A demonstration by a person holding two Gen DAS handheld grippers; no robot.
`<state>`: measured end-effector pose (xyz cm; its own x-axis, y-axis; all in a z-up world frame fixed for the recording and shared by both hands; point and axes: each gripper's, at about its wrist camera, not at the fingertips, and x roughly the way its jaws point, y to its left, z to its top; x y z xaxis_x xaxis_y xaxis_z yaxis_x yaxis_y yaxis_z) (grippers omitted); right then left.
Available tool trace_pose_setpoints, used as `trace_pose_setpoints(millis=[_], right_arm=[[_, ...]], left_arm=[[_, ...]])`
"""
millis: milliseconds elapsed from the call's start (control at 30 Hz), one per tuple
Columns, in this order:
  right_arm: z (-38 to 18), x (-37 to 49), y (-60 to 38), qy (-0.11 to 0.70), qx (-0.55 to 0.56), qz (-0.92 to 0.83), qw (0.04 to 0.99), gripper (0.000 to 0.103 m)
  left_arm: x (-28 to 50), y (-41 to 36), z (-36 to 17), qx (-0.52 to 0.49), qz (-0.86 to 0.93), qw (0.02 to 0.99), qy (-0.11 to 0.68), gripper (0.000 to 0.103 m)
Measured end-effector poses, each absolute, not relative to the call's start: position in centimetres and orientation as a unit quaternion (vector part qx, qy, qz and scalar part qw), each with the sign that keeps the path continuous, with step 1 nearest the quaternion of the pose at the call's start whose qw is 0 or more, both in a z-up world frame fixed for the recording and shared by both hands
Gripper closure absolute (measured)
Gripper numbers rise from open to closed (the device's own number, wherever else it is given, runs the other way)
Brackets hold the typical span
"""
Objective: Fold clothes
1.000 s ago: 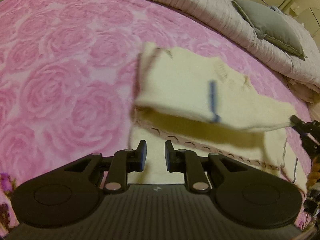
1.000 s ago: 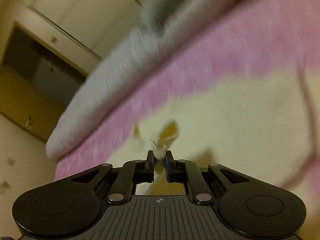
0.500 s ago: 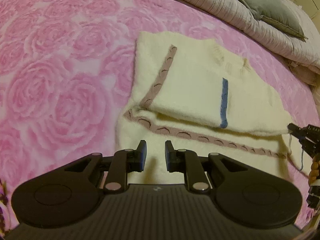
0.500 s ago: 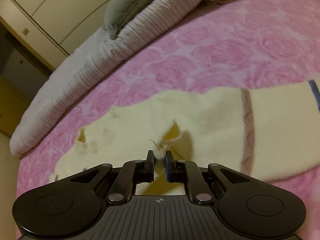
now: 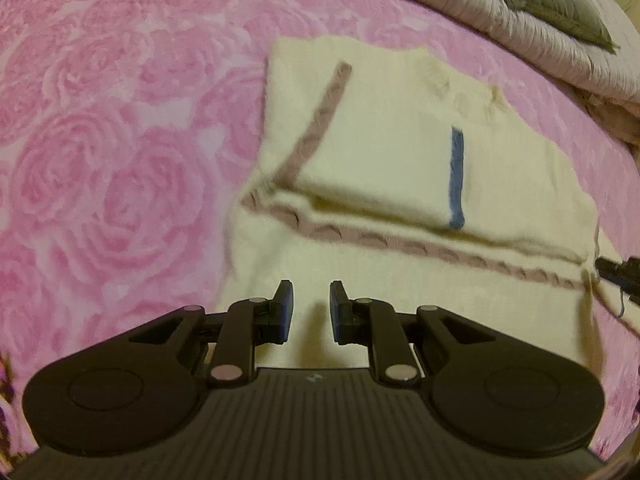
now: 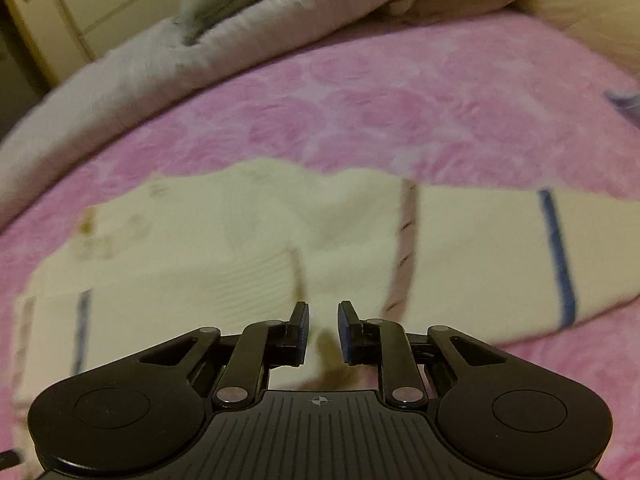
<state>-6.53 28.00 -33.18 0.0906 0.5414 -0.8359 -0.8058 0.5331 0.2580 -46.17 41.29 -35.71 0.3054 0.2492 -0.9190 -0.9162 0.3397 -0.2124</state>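
A cream knitted garment [image 5: 400,152] with brown trim and a blue stripe lies partly folded on the pink rose bedspread [image 5: 100,140]. Its upper layer is folded over the lower one. My left gripper [image 5: 310,308] is open and empty, just above the garment's near edge. In the right wrist view the same garment [image 6: 240,248] lies flat, and my right gripper [image 6: 322,330] is open and empty over its near edge. The right gripper's tip also shows at the right edge of the left wrist view [image 5: 618,274].
A grey quilted blanket [image 5: 540,40] with a grey pillow [image 5: 560,4] on it lies along the far side of the bed. Cream cabinet doors [image 6: 100,4] stand beyond the bed in the right wrist view.
My right gripper brought the garment's corner down, opened and let it go. The lifted layer now lies flat on the lower one. My left gripper stayed open.
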Motion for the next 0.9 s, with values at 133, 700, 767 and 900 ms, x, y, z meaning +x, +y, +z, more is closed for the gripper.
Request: trace_pose_setpoints(millis=[133, 700, 767, 900], right_arm=[[-34.7, -7.1, 24.7, 0.516, -0.177, 0.447, 0.709, 0.084], [-33.9, 5.1, 10.9, 0.592, -0.028, 0.344, 0.729, 0.079], [-34.8, 9.2, 8.6, 0.605, 0.059, 0.302, 0.734, 0.069], [-37.3, 14.9, 4.3, 0.587, 0.248, 0.236, 0.734, 0.068]], left_arm=[[-45.9, 39.6, -36.5, -0.395, 0.412, 0.69, 0.444, 0.089], [-37.8, 35.7, -34.2, -0.362, 0.382, 0.703, 0.478, 0.084], [-35.8, 35.7, -34.2, -0.358, 0.373, 0.712, 0.475, 0.084], [-33.3, 35.8, -34.7, -0.344, 0.367, 0.719, 0.48, 0.084]])
